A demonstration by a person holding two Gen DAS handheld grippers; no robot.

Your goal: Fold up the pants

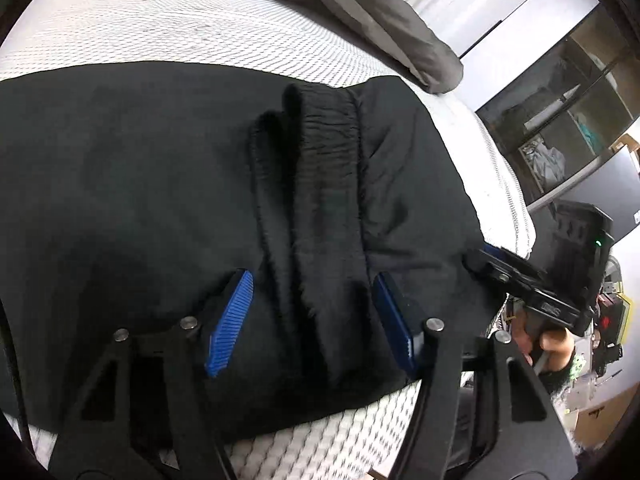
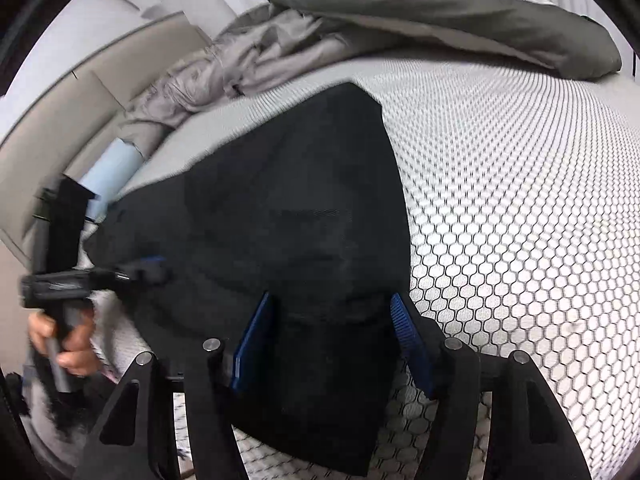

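1. The mattress [image 1: 168, 24], covered in a white honeycomb-patterned fabric, carries everything; its near edge runs along the bottom of both wrist views.
2. The black pants [image 1: 140, 184] lie on the mattress close to its near edge, already doubled over, so that the ribbed waistband [image 1: 324, 168] and a fuzzy inner fold stand up as a ridge running away from that edge.
3. In the left wrist view, the left gripper [image 1: 316, 320] sits at the near edge with its jaws spread wide, one blue ribbed pad on each side of the waistband ridge. The pads [image 1: 232, 320] rest on or just above the cloth; nothing is pinched between them.
4. To the right in that view, by the mattress's right edge, the right gripper [image 1: 532, 292] shows as a black body reaching onto the pants, with the person's fingers on its handle below.
5. In the right wrist view, the right gripper [image 2: 332, 332] likewise has its jaws parted, straddling a narrow dark end of the pants [image 2: 288, 216] that reaches the near edge. Whether its pads [image 2: 404, 324] touch the cloth cannot be told.
6. At the left of that view, the left gripper [image 2: 136, 270] is blurred, held by a hand [image 2: 66, 340] at the pants' left side.
7. A gray crumpled duvet [image 2: 400, 12] is heaped along the mattress's far edge, well apart from the pants.
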